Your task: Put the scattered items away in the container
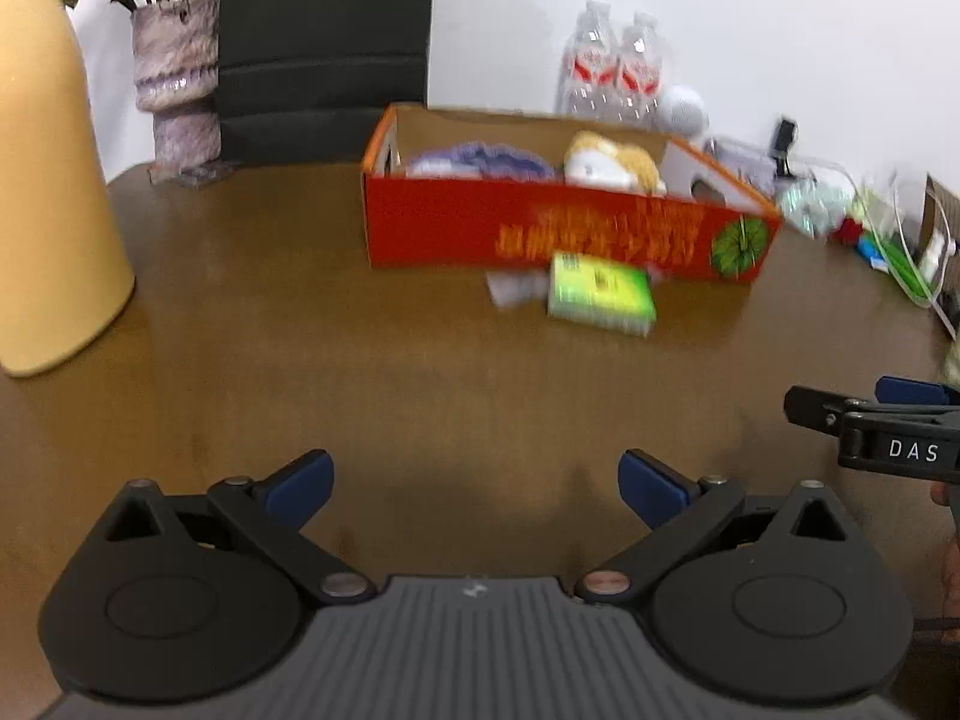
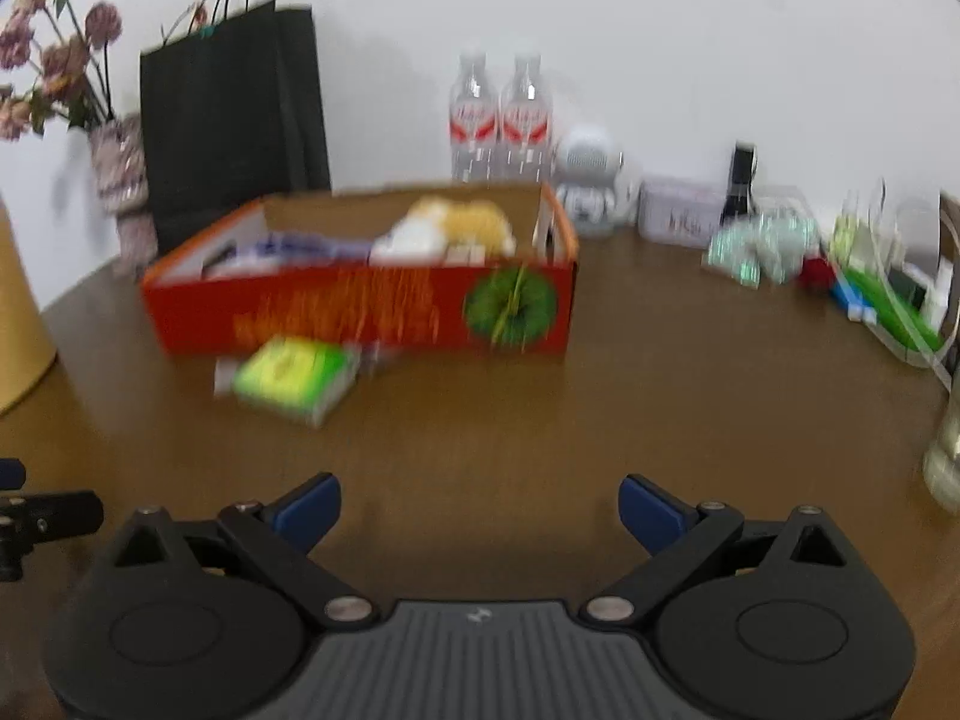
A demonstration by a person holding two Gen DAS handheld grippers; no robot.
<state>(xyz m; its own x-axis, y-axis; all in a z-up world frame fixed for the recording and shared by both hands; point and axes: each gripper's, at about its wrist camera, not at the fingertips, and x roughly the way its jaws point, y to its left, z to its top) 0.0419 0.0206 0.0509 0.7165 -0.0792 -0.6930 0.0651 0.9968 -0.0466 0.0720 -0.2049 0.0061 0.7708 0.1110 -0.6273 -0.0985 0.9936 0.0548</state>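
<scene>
Red cardboard box (image 1: 540, 228) stands on the brown table (image 1: 300, 360), open side up so things can be dropped in; a plush toy (image 1: 612, 162) and a purple item (image 1: 480, 159) already lie inside. Its long axis runs across both views, parallel to the near table edge. A green packet (image 1: 600, 294) lies flat just before its front wall, probably the next thing to tidy. The left hand-held gripper (image 1: 477, 486) and right hand-held gripper (image 2: 480, 507) both have jaws wide apart, nothing between them, well away from the packet.
</scene>
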